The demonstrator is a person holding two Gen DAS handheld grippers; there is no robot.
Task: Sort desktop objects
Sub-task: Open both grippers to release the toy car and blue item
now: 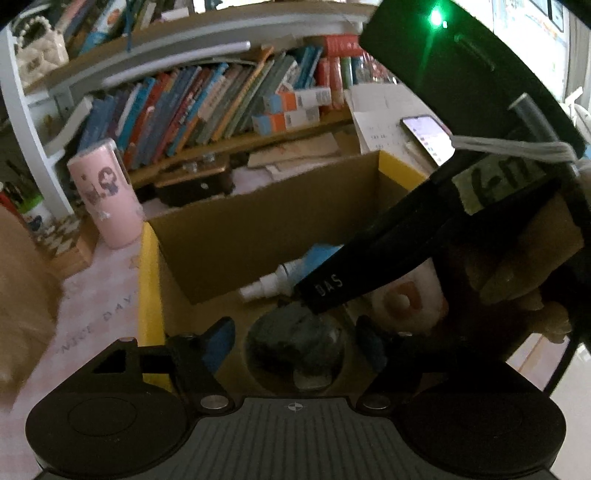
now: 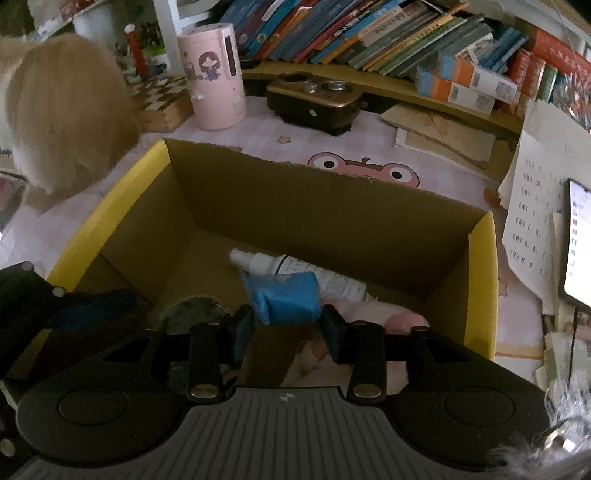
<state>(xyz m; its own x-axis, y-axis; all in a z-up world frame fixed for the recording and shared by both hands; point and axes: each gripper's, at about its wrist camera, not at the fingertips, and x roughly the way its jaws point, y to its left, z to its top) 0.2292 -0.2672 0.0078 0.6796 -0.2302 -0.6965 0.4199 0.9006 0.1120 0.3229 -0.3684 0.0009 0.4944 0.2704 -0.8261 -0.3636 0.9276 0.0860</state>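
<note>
A pink tabletop (image 2: 280,129) carries a cardboard box (image 2: 480,280), centre frame. Inside, the right claw (image 2: 288,328) brackets a blue pouch (image 2: 284,295), apparently loosely, probably dropping it; the left claw (image 1: 295,343) gapes empty over a dark round thing (image 1: 295,350).

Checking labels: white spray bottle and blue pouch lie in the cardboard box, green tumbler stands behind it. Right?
Wrong colour only. The right wrist view shows the tumbler is pink, standing behind the cardboard box. The white spray bottle and blue pouch do lie inside.

I see a home study desk — bookshelf (image 2: 388,33) crammed with children's books, pink cartoon desk mat (image 2: 280,136), worksheets (image 2: 532,206) at one side.
</note>
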